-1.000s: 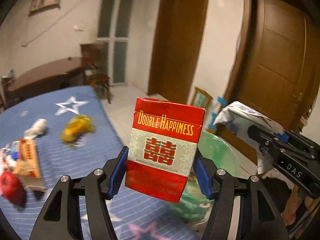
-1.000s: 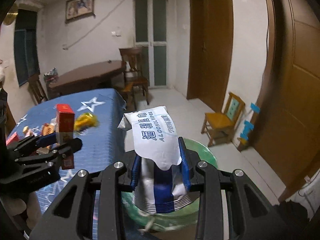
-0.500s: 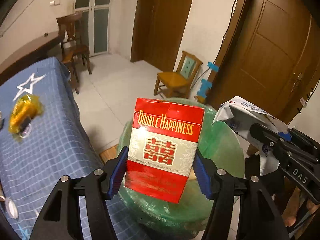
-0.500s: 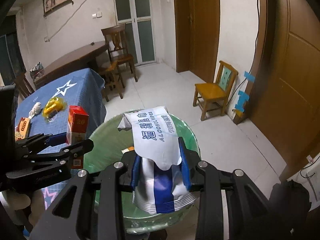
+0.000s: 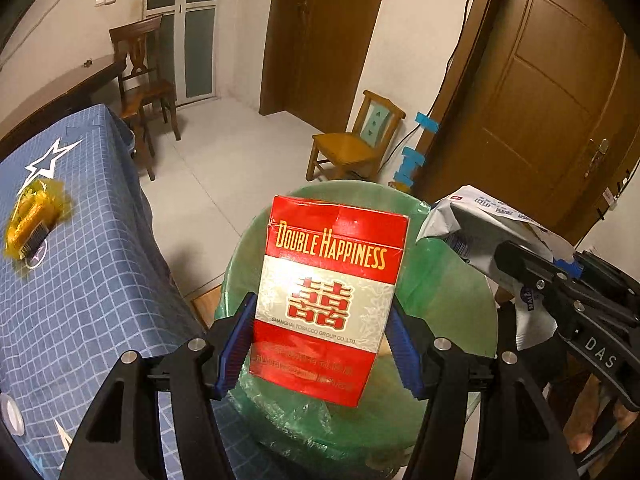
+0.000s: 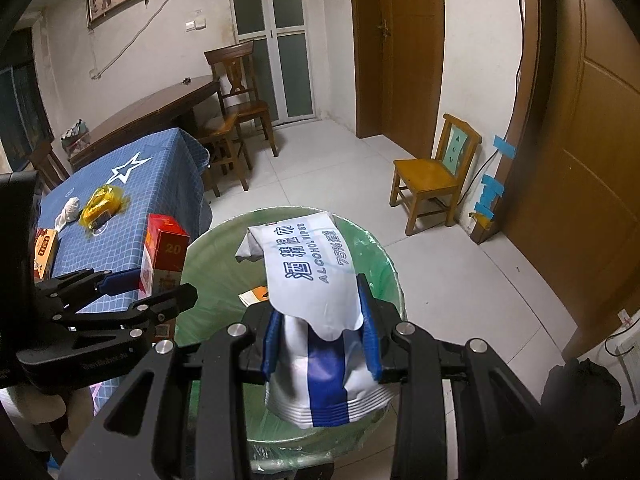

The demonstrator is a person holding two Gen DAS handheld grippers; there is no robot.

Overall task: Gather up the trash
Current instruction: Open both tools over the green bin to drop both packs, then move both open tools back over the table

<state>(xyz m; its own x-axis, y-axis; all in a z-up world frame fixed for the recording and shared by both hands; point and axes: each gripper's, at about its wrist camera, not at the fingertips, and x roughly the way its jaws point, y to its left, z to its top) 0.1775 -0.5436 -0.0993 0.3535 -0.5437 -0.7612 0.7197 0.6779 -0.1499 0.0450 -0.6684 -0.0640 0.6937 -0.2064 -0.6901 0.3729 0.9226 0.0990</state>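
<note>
My left gripper [image 5: 320,340] is shut on a red and white cigarette pack [image 5: 328,300] and holds it upright over the green-lined trash bin [image 5: 448,292]. The pack also shows in the right wrist view [image 6: 162,264], at the bin's left rim. My right gripper [image 6: 320,328] is shut on a white and blue alcohol wipes packet [image 6: 316,292] and holds it above the bin's opening [image 6: 216,280]. The packet also shows in the left wrist view [image 5: 480,220].
A table with a blue star cloth [image 6: 160,172] stands left of the bin, with a yellow wrapper [image 6: 100,206], a crumpled tissue [image 6: 70,208] and a red box [image 6: 44,248] on it. A small wooden chair [image 6: 432,176] stands by the wall. Brown doors [image 6: 600,160] are at right.
Both grippers have moved from beside the table to over the green bin, each still holding its item. The views now look down into the bin.
</note>
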